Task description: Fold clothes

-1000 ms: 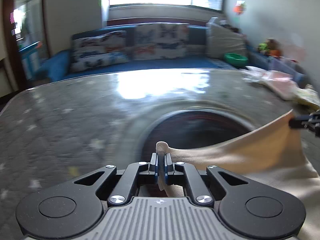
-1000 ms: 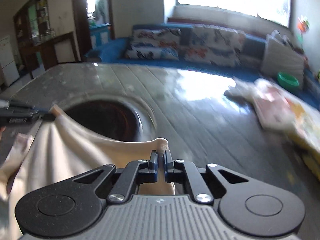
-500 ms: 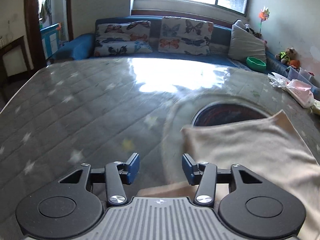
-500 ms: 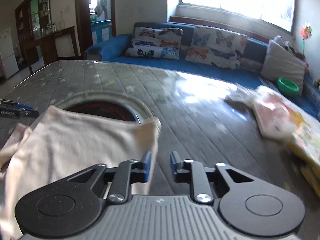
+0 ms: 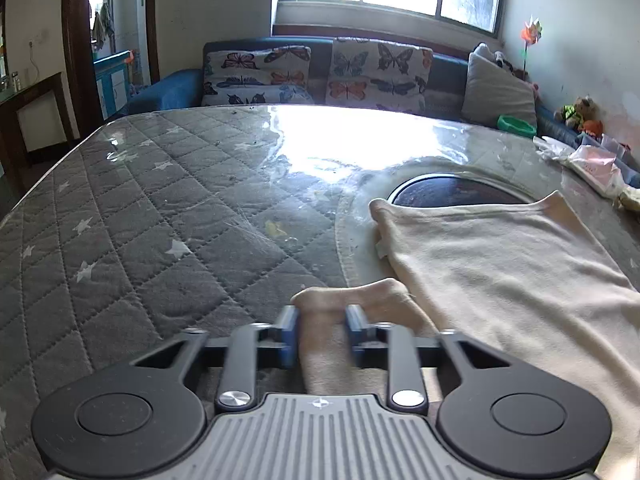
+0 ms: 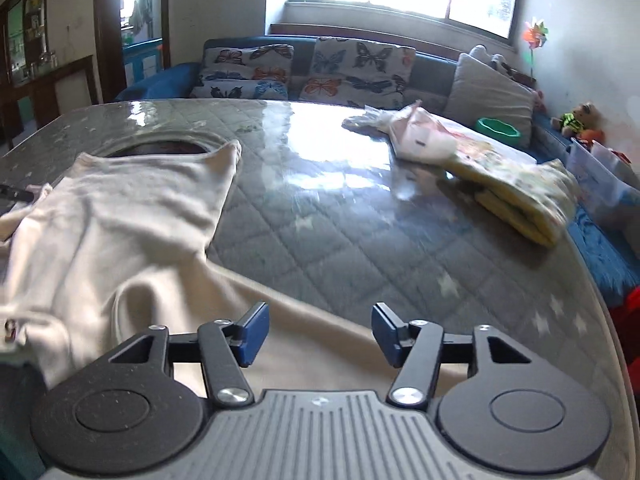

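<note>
A cream garment [image 5: 500,264] lies folded over on the quilted grey table top [image 5: 160,220], its far edge across a dark round patch [image 5: 452,194]. One cream sleeve [image 5: 352,290] sticks out to the left, and my left gripper [image 5: 322,320] has its closing jaws on either side of it, pads against the cloth. In the right wrist view the same garment [image 6: 132,208] spreads to the left. My right gripper [image 6: 320,332] hovers over its near right hem, jaws opening wide with nothing between them. The left gripper's tip [image 6: 16,194] shows at the far left edge.
A pile of folded pink and yellow clothes [image 6: 500,168] sits at the table's right side. Behind the table stands a blue sofa with butterfly cushions [image 5: 376,76], and a green bowl [image 6: 498,128] rests on it. The table's rounded edge [image 6: 600,300] curves near on the right.
Both grippers let go of the garment's lifted edge, which now lies flat. Both drew back toward the near side. The left jaws opened, then closed around a sleeve; the right jaws opened wide.
</note>
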